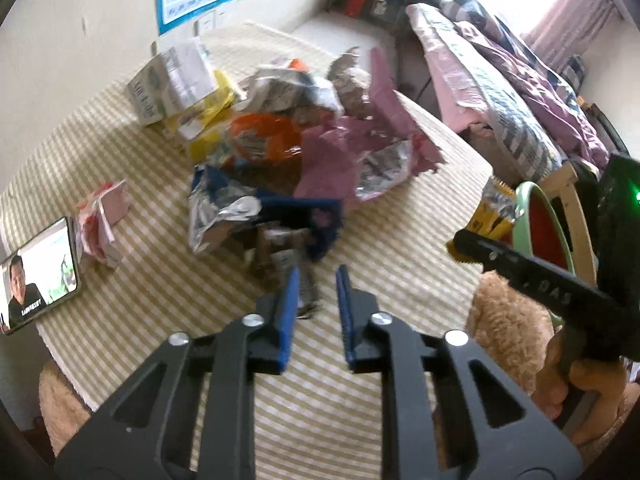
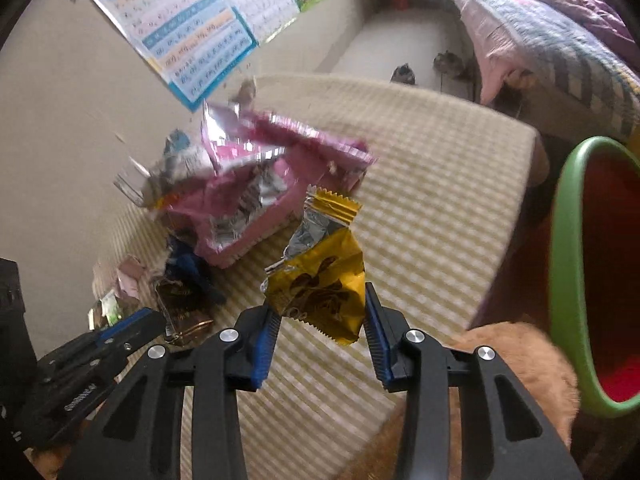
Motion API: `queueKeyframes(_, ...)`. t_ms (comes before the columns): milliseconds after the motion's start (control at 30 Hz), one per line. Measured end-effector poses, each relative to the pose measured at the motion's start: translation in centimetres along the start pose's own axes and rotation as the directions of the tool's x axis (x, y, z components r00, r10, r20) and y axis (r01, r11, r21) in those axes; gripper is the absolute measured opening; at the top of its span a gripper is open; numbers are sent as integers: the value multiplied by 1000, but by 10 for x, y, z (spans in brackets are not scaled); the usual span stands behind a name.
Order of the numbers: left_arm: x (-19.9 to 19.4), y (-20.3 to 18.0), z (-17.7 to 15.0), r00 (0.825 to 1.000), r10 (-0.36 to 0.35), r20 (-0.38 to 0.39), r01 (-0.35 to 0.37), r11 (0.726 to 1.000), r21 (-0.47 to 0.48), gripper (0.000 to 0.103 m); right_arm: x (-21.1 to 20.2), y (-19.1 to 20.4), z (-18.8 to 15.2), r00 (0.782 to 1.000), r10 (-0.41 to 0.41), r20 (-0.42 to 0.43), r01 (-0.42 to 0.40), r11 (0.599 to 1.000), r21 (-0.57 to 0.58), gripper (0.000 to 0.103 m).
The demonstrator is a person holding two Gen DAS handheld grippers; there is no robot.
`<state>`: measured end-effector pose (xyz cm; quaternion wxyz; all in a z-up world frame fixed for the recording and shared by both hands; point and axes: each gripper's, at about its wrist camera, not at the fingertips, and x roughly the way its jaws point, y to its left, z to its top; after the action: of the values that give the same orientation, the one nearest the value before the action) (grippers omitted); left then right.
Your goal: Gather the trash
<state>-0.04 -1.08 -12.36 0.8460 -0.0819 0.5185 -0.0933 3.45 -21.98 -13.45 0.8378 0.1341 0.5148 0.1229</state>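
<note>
1. At the bottom middle of the right wrist view, the right gripper (image 2: 322, 304) has its fingers pressed on both sides of a yellow wrapper (image 2: 320, 280). The wrapper stands up in the air above the table (image 2: 440, 184).
2. Off to the right edge is the green bin (image 2: 560, 280), red inside. The yellow wrapper is near it but not in it yet. I cannot see any trash in the bin.
3. Low in the middle of the left wrist view, the left gripper (image 1: 318, 276) has its fingers pulled close together. A small brown wrapper (image 1: 306, 292) sits right at its tip. I cannot tell if it is pinched.
4. Lots of trash is left, I think. A pile in the middle of the table has a pink wrapper (image 1: 332, 152), a blue wrapper (image 1: 296, 208), an orange wrapper (image 1: 264, 136) and a milk carton (image 1: 160, 88).
5. At the lower left, a phone (image 1: 40, 276) lies beside a small pink packet (image 1: 104, 216). The phone is not trash, so it should be left alone.
6. At the upper right is a bed (image 1: 500, 80). A fuzzy brown seat (image 1: 508, 320) sits between the table and the bin, but it looks low enough to pass over.
</note>
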Motion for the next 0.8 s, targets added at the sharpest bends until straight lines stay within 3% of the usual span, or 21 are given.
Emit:
queueKeyframes(167,5,-3,0,1000,-1,-22,1,1000,-20,10,-22,-7,-3,998,-26,56,27,999,-17,39)
queueKeyframes(233,6,2,0,999,40,-16,-41,998,-49,22,-23,-9,-5,998,-29,53,30,999,-13,39)
queueKeyframes(300,6,9,-1,999,48,-8,-48,995,-86,44,-21,-10,-8,999,-27,43,27,1000,-6,39)
queueKeyframes(367,3,13,1,998,55,7,-54,993,-109,49,-20,-12,-12,999,-24,33,24,1000,-5,39)
queueKeyframes(467,1,14,10,997,66,35,-62,992,-111,68,-14,-8,-15,1000,-20,20,20,1000,-16,39)
queueKeyframes(633,16,27,35,1000,6,19,-2,975,-221,71,-7,-4,-18,1000,-25,4,25,999,-35,39)
queueKeyframes(800,47,41,48,999,19,-50,-34,945,-325,70,-4,-7,-19,1000,-23,-3,23,999,-23,39)
